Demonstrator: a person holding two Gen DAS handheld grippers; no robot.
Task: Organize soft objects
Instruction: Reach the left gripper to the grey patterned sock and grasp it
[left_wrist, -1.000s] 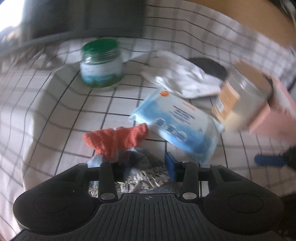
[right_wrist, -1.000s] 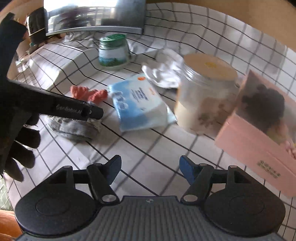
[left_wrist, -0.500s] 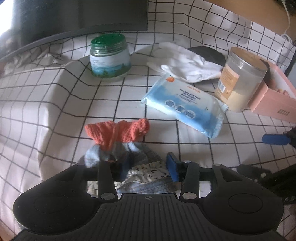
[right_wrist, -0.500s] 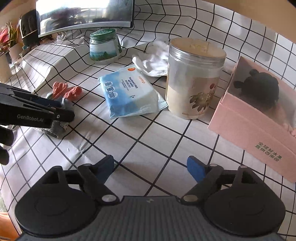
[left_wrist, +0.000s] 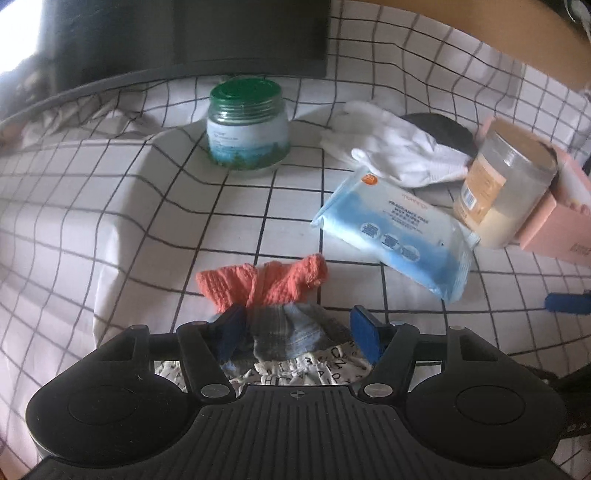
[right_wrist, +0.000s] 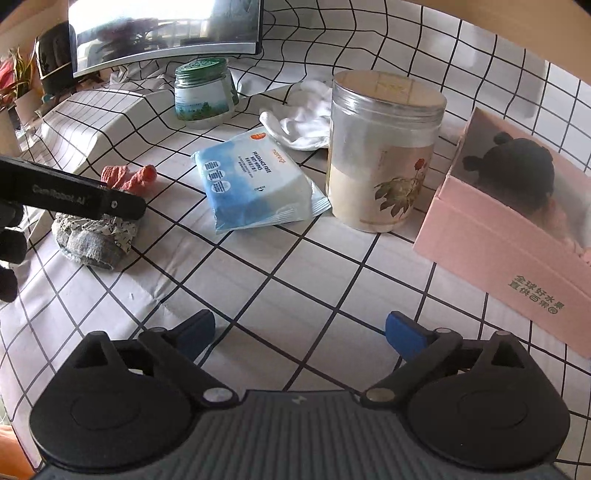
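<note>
A bundle of grey and letter-print socks (left_wrist: 295, 343) lies on the checked cloth between the blue pads of my left gripper (left_wrist: 299, 330). Its jaws are opening and the pads stand off the fabric. An orange knitted cloth (left_wrist: 262, 284) lies just beyond the bundle. My right gripper (right_wrist: 299, 332) is also opening, with only bare cloth between its fingers. In the right wrist view the sock bundle (right_wrist: 92, 236) and the orange cloth (right_wrist: 129, 177) sit at the left under the left gripper's black finger (right_wrist: 74, 192). A white glove (left_wrist: 399, 155) lies farther back.
A blue wet-wipes pack (right_wrist: 255, 184) lies mid-table beside a clear powder jar (right_wrist: 384, 155). A pink box (right_wrist: 517, 266) holding a black plush (right_wrist: 517, 173) stands at the right. A green-lidded jar (right_wrist: 203, 92) and a monitor (right_wrist: 166, 33) are at the back.
Both grippers' jaws have spread wider. The left pads, earlier close against the sock bundle, now stand apart from it. The bundle stays on the cloth.
</note>
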